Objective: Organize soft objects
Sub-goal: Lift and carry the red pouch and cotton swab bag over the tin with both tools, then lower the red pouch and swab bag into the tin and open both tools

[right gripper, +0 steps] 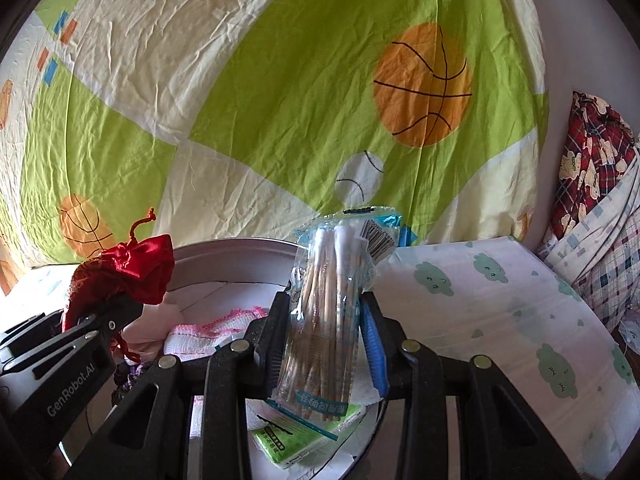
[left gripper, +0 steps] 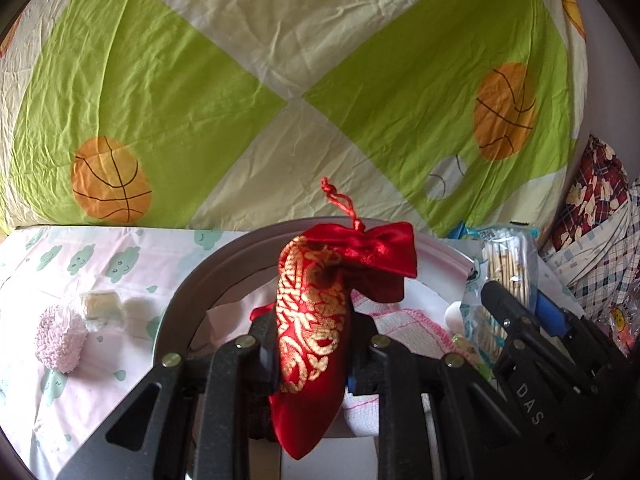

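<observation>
Left gripper [left gripper: 310, 344]: fingers pinched on red brocade pouch [left gripper: 320, 312], lower centre of frame, held over the round bin [left gripper: 180, 292]. Right gripper [right gripper: 320, 332]: fingers clamped part-way on cotton swab packet [right gripper: 328, 304], centre frame, also above the bin. Pink-edged cloth [right gripper: 212, 326] and green tissue pack [right gripper: 296, 440] already inside. Still out on the cloud-print worktop [left gripper: 80, 380], lower left: fluffy pink puff [left gripper: 60, 340]. Judged roughly midway.

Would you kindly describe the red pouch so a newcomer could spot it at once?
Find the round grey bin before the basketball-print sheet. Above it, the left gripper is shut on the red pouch, beside the cotton swab packet in the right gripper. Only the pouch is shiny red satin with gold embroidery and a drawstring.
</observation>
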`<action>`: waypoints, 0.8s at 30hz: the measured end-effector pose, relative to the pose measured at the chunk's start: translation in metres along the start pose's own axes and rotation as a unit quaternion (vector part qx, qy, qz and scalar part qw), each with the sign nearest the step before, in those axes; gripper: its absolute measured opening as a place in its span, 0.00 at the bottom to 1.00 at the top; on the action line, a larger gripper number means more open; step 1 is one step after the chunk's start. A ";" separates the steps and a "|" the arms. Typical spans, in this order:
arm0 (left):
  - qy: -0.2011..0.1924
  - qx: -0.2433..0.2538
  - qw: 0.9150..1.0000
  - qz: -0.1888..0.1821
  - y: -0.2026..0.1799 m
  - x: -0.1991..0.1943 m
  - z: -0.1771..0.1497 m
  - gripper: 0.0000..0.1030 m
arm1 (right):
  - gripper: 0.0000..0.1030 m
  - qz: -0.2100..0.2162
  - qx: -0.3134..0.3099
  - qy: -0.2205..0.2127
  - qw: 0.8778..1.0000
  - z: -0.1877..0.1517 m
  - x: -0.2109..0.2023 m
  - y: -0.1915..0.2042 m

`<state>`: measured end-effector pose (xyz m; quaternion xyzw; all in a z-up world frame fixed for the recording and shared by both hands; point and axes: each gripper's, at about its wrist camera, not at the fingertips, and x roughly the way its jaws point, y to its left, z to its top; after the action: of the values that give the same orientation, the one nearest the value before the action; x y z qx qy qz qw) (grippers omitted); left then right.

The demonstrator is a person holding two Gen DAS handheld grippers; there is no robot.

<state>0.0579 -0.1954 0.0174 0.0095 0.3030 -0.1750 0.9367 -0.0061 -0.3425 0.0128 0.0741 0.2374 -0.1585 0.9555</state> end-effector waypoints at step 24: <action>-0.115 0.026 0.989 0.089 0.011 -0.046 -0.003 1.00 | 0.77 0.011 -0.021 -0.014 1.000 0.000 -0.010 0.014</action>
<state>0.0250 -0.1696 0.0407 0.0402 0.1865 -0.0985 0.9767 -0.0101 -0.3265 0.0183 0.0546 0.2262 -0.1443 0.9618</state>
